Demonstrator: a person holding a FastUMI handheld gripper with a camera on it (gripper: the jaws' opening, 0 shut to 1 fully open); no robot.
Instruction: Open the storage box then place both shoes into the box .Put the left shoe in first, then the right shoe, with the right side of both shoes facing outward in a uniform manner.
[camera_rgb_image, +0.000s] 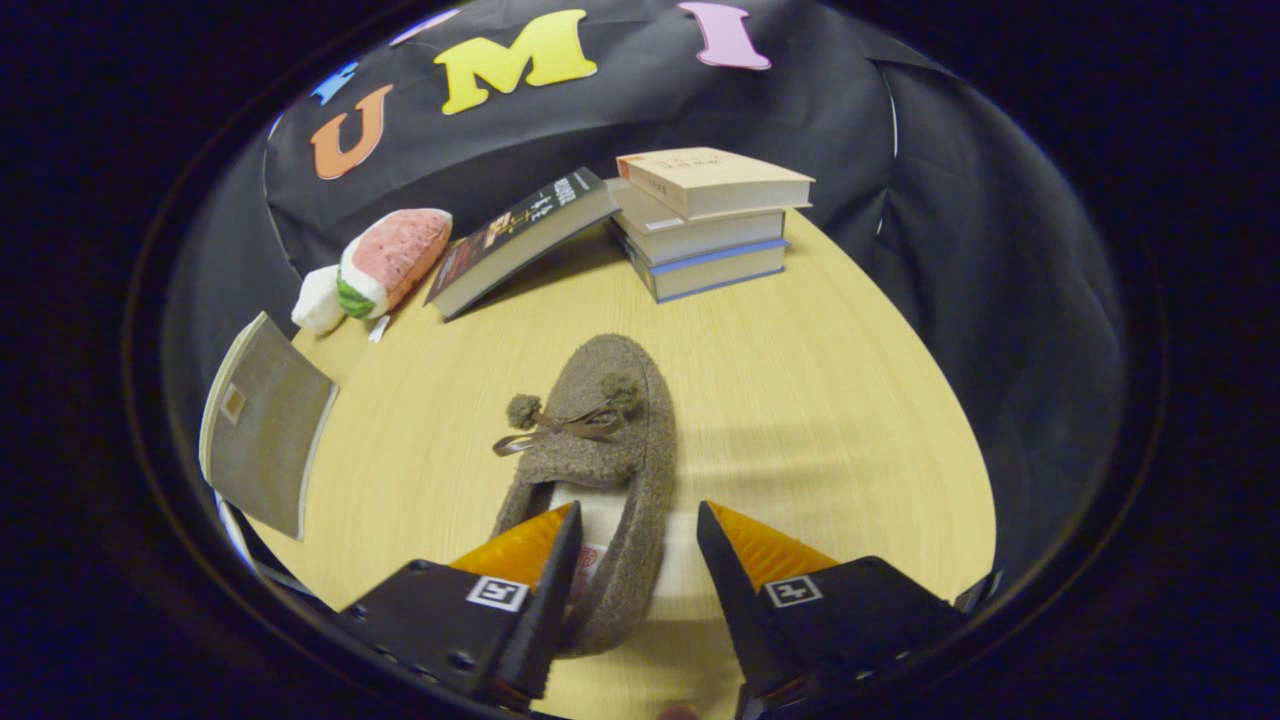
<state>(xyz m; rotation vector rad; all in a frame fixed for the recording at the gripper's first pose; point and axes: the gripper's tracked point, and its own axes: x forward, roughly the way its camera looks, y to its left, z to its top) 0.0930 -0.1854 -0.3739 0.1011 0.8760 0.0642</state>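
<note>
Hand-held gripper (637, 520) spread wide, fingers apart, straddling the near wall of a fuzzy brown slipper (600, 460). Left finger over the slipper's opening at the heel end, right finger outside it above bare tabletop (820, 400); no clear contact with either finger. Slipper lying flat on its sole, toe pointing away from the fingers, small bow with two pompoms (570, 415) on top. Beyond the toe, a stack of three books (705, 225) near the far edge, with a dark-covered book (520, 245) leaning slantwise against the stack's left side. Further left, a plush toy (375, 265) in pink, white and green, just beside the leaning book. Nearer on the left, a grey flat panel (265, 425) at the tabletop edge, tilted; cannot tell whether it belongs to a box.
</note>
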